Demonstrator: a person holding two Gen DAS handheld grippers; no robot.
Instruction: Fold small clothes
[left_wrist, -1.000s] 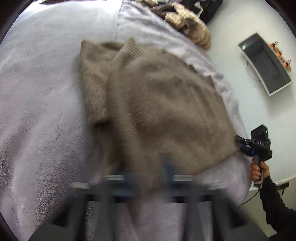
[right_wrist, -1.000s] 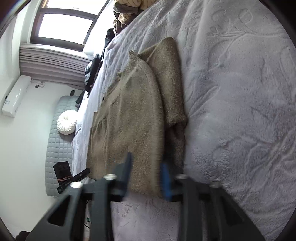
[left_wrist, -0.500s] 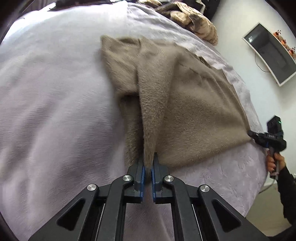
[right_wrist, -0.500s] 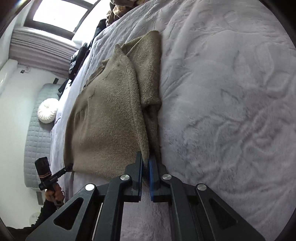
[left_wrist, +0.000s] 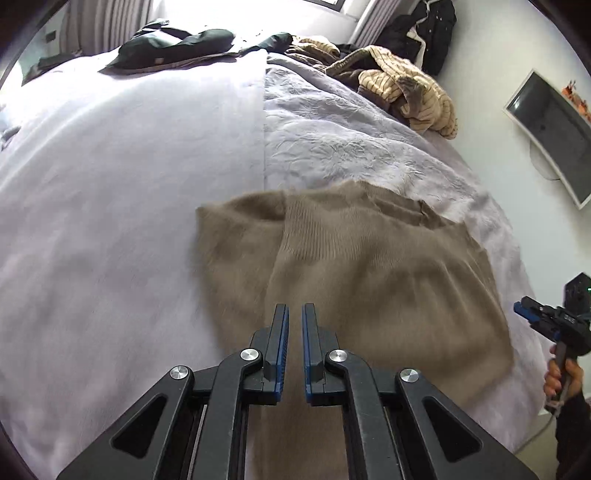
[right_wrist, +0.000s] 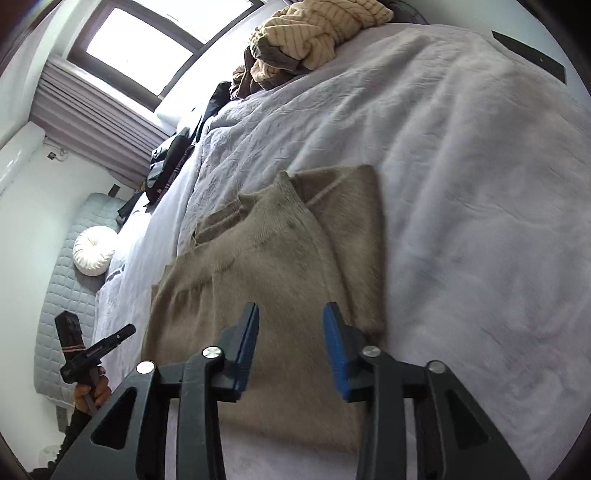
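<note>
Sweater: a soft brown knitted sweater (left_wrist: 369, 280) lies flat on the bed, partly folded. One side is turned over on top of the rest.
Where it is: in the middle of the bed, across the line where the two covers meet.
Bed: a big bed with a pale purple fuzzy blanket (left_wrist: 110, 184) on one side and a pale crinkly quilt (left_wrist: 332, 140) on the other.
Left hand-held gripper (left_wrist: 291, 321): it floats just over the near edge of the sweater. Its blue-padded fingers have a thin gap between them and nothing sits in the gap.
Right hand-held gripper (right_wrist: 291, 321): it is above the near part of the sweater. Its two fingers are spread wide apart and pinch nothing.
Far end of the bed: a heap of cream striped clothes (left_wrist: 410, 85) and some dark clothes (left_wrist: 173, 44).
Room: a bright window (right_wrist: 144, 40) with grey curtains, and a round white cushion (right_wrist: 93, 251) on a grey quilted mat.
</note>
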